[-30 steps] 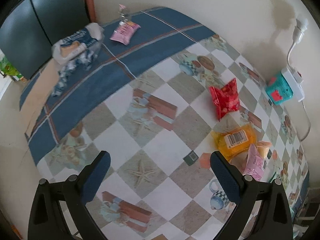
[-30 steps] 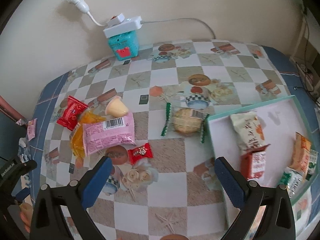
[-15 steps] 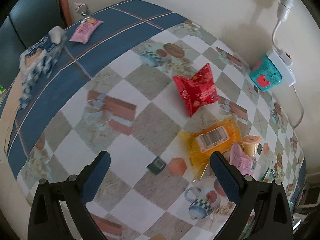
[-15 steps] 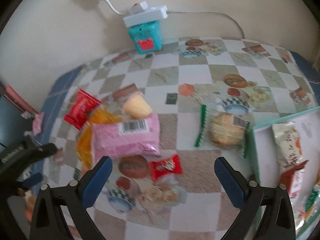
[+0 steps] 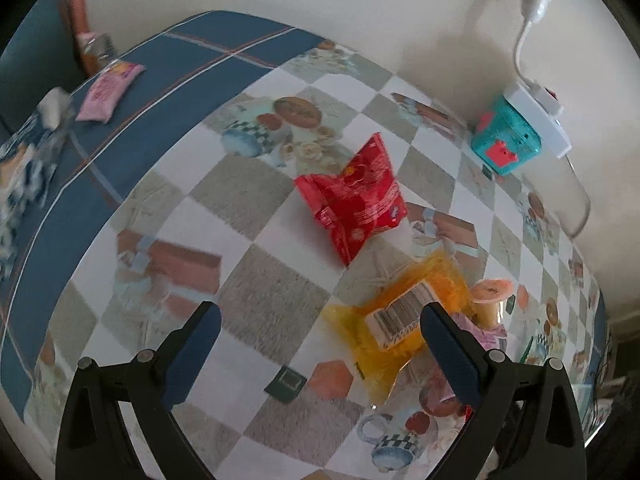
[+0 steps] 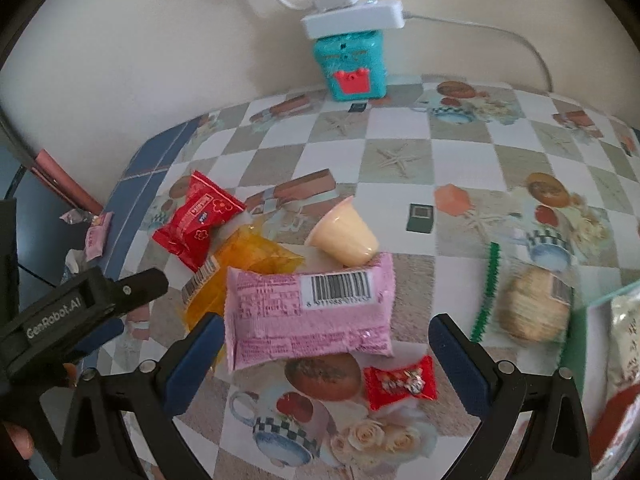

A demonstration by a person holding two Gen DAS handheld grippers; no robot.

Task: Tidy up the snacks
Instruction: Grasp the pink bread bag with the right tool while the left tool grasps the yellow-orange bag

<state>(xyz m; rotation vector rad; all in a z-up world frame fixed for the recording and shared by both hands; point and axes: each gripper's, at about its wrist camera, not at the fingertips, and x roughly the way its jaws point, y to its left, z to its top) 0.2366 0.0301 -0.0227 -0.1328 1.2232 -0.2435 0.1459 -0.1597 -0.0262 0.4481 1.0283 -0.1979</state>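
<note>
My left gripper [image 5: 320, 354] is open and empty above the tablecloth, with a red snack packet [image 5: 354, 196] ahead and a yellow packet [image 5: 394, 316] by its right finger. My right gripper [image 6: 322, 354] is open and empty, hovering just before a pink packet [image 6: 308, 306]. Behind that lie the yellow packet [image 6: 236, 272], a jelly cup [image 6: 344, 234] and the red packet [image 6: 198, 216]. A small red candy [image 6: 400, 380] lies between the right fingers. A round biscuit pack [image 6: 532, 308] lies beside the tray [image 6: 576, 320] at right. The left gripper's body [image 6: 68, 316] shows at the left.
A teal box [image 6: 354, 62] with a white power strip [image 6: 352, 18] on top stands at the wall. A small pink packet [image 5: 110, 90] and a blue-white bag [image 5: 24, 160] lie on the blue border at far left. The tray holds other snacks.
Both grippers have moved forward toward the snack pile, the left swinging right, the right swinging left. The packets now look larger and nearer. Both stay open; nothing was picked up.
</note>
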